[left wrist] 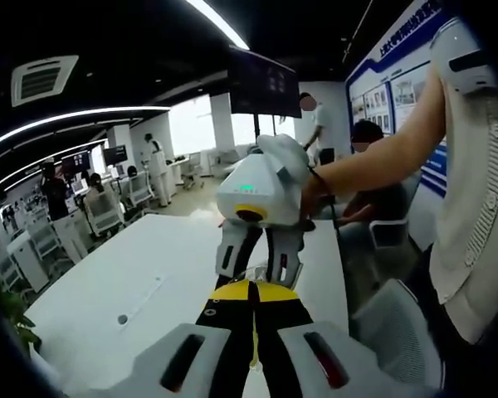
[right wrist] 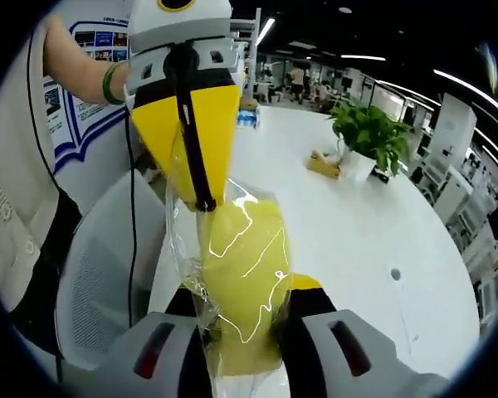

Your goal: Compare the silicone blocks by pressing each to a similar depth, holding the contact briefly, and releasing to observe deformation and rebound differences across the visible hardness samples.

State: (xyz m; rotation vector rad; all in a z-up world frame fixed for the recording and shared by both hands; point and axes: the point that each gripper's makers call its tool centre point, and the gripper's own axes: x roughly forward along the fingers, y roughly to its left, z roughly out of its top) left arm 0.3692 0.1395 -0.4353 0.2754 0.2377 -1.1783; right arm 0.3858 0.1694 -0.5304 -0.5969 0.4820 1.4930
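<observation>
The white table [right wrist: 373, 224] lies broadly bare beyond the grippers, open to a pass. A potted plant [right wrist: 367, 137] and a small yellow object [right wrist: 324, 164] (well apart from the grippers) stand farther along. A mesh chair [right wrist: 100, 282] crowds the table's near edge.

yellow block [right wrist: 245, 274] in a clear glossy bag [right wrist: 232, 249]. left gripper [right wrist: 201, 195] has yellow jaws with a black middle strip under a white body. right gripper [left wrist: 261, 274] white, black slots. white table [right wrist: 357, 232], green plant [right wrist: 369, 133], white chair [right wrist: 100, 282].
</observation>
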